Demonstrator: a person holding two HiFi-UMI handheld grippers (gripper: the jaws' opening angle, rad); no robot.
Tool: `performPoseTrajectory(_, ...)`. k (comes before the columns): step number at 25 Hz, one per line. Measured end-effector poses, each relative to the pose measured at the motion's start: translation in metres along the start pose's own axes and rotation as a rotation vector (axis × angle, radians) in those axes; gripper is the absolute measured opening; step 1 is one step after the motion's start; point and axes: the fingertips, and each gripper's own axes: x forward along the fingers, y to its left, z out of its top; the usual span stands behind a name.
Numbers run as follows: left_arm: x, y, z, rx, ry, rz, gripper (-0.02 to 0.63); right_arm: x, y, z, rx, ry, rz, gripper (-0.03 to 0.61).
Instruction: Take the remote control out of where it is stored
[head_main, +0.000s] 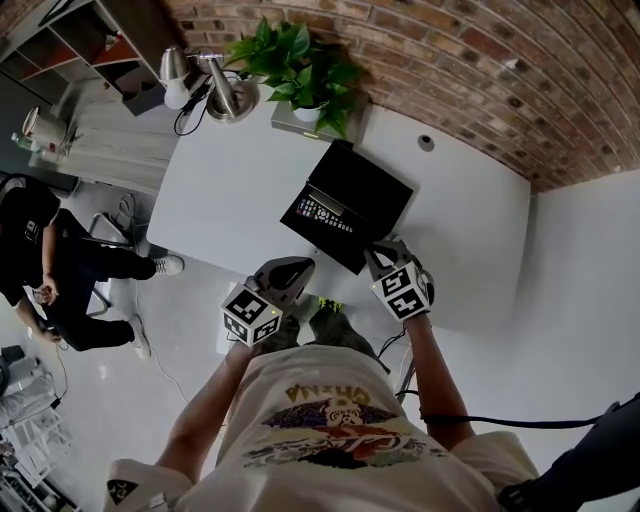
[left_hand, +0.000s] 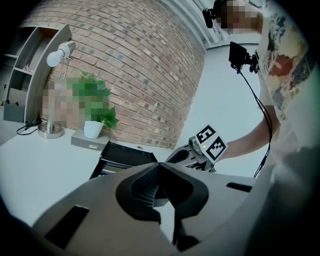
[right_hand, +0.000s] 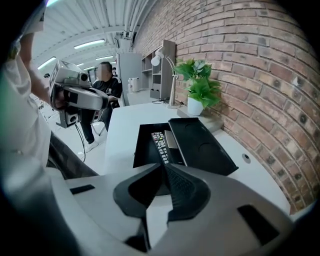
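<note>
Left tongs (head_main: 298, 268) and right tongs (head_main: 378, 254) sit closed, empty; the latter hide remote control's (right_hand: 159, 142) near end.

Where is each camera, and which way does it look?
Head view: on the person's head, steeply down at the open black box on the white table; left hand-held gripper, right hand-held gripper and forearms show.
Left gripper view: on the left one, facing the red brick wall; its shut jaws show.
Right gripper view: on the right one, facing the black remote control; its shut jaws show.
Shared: all see the box.
</note>
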Motion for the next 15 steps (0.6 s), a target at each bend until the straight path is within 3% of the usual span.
performPoseTrajectory(4, -0.010, 0.014, -0.001, -0.019, -0.004, 0.018, -0.003, 0.014, 0.002, 0.001, -0.036, 0.049, 0.007, 0.061)
performPoseTrajectory(15, -0.034, 0.047, -0.013, -0.076, -0.012, 0.081, -0.003, 0.054, 0.015, 0.022, -0.186, 0.107, 0.048, 0.080)
